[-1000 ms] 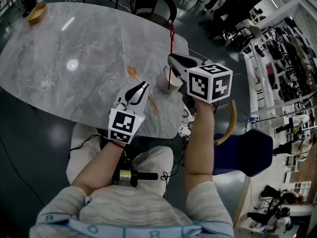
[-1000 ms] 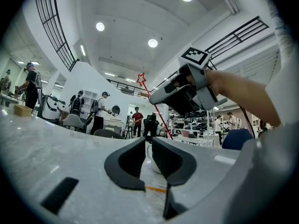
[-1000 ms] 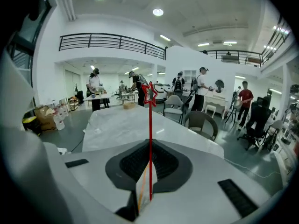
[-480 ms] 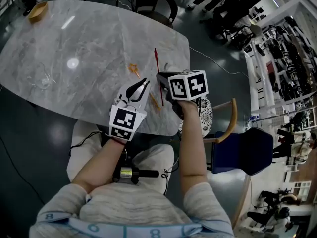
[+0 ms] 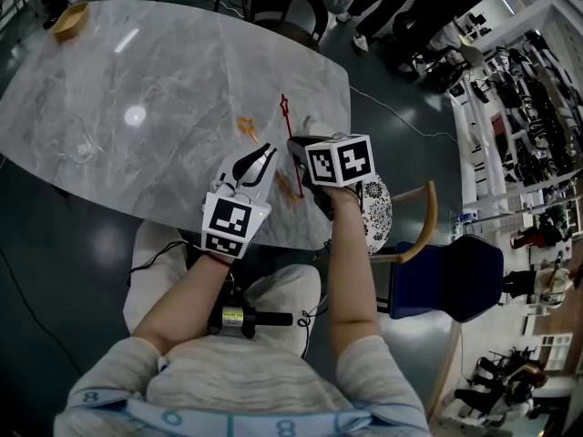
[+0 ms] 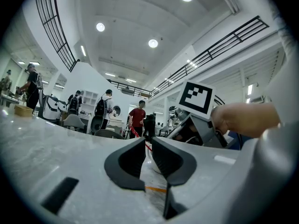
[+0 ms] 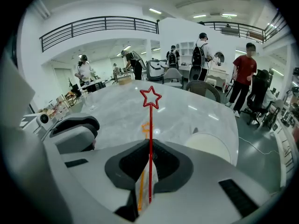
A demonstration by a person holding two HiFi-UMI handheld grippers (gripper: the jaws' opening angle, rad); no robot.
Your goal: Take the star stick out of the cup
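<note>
Grey stone is covering the big table (image 5: 137, 62), and a person is sitting at its near edge in a wide, bright hall. People are standing far off behind it.

The right gripper (image 7: 149, 143) is squeezing its jaws tight on the red star stick (image 7: 150, 120). The star is pointing up and away. A moment ago the stick was standing straight up over the white cup (image 7: 208, 146). Now it is leaning over the table, to the left of the cup and nearer to the person. It looks like the stick is already out of the cup, so the job is looking almost finished.

The left gripper (image 6: 148, 141) is waiting just to the left. Its jaws are nearly together and nothing is sitting between them. It is staying in the same spot as before.

An orange stick (image 5: 246, 127) is lying flat on the table, a little farther out.
</note>
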